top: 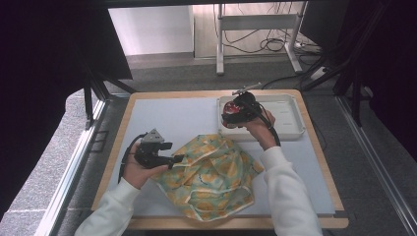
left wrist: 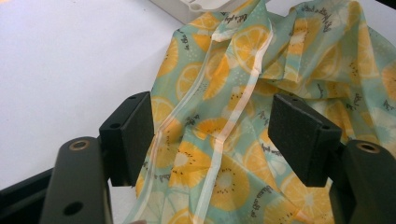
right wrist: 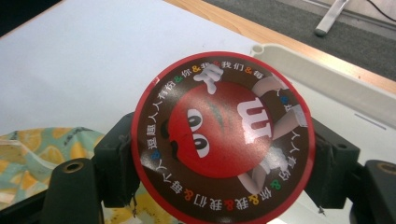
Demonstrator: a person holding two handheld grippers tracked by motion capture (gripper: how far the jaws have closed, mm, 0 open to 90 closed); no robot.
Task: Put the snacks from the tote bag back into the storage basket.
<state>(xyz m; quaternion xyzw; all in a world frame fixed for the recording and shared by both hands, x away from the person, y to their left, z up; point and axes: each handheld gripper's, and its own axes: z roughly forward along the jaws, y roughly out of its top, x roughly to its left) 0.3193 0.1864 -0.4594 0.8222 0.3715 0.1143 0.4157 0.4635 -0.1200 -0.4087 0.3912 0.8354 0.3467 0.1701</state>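
Observation:
A crumpled bag (top: 211, 172) printed with orange slices on pale green lies on the near middle of the table. My left gripper (top: 178, 158) reaches its left edge. In the left gripper view that gripper (left wrist: 212, 126) is open, its jaws wide apart on either side of the bag (left wrist: 219, 84) and its clear zip strip. My right gripper (top: 231, 114) hovers over the left end of the white tray (top: 290, 115). It (right wrist: 224, 163) is shut on a round red-and-brown candy tin (right wrist: 224, 135) with a cartoon face, which it holds by its sides.
A pale blue mat (top: 172, 118) covers the wooden table. The tray's rim (right wrist: 317, 70) runs behind the tin, and a corner of the tray (left wrist: 196, 5) touches the bag's far edge. Black frame posts stand to the left and right of the table.

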